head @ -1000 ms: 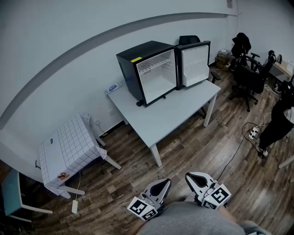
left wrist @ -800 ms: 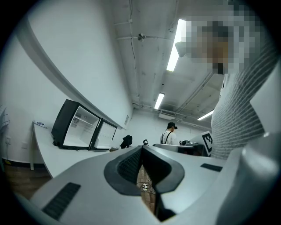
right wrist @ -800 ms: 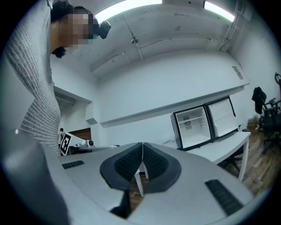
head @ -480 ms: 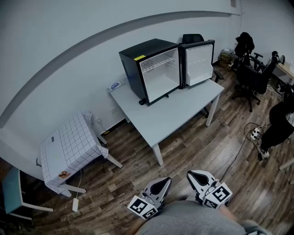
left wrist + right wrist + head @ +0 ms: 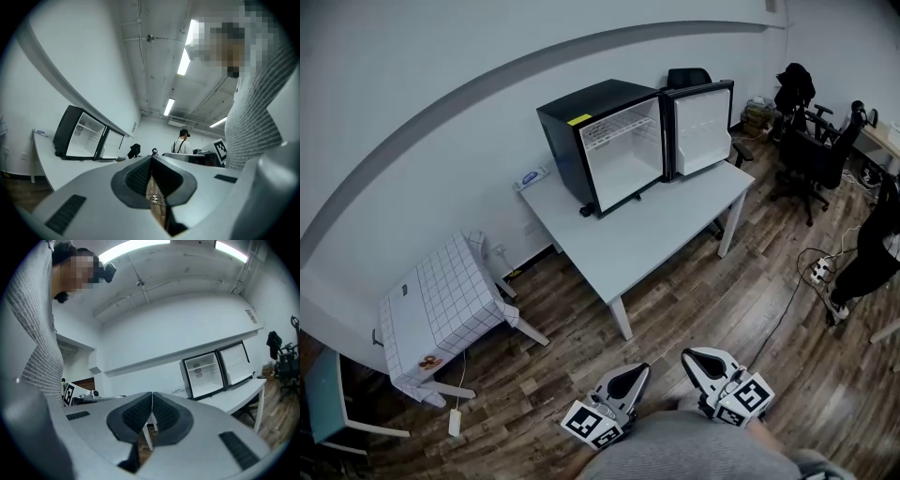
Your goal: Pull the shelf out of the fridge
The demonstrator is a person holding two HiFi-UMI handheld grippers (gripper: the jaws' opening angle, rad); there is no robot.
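**Approach step: both grippers clenched and empty, the fridge far off at the upper middle of the frame**

At the bottom edge of the head view, the left gripper [image 5: 633, 371] and the right gripper [image 5: 692, 360] are hanging side by side, close to the person's body and pointing up the frame. In each gripper view the fingers [image 5: 138, 176] are pressing flat against one another with nothing between them, so both are clenched on air.

Above them in the frame, bare wooden floor [image 5: 703, 300] is separating the grippers from the pale counter [image 5: 656, 230], which is running diagonally across the middle.

At the counter's far end, upper middle of the frame, the black fridge [image 5: 600, 141] is standing with its door [image 5: 701, 129] swung wide to the right. The wire shelf [image 5: 619, 128] is sitting inside, high in the white cavity, fully seated as far as can be told from here.

Judging by this, the task is only at the approach: nothing is being reached for yet. The next move is calling for walking up to the counter, releasing one gripper's fingers, lining them level with the shelf's front edge, and closing on it before drawing it straight out.
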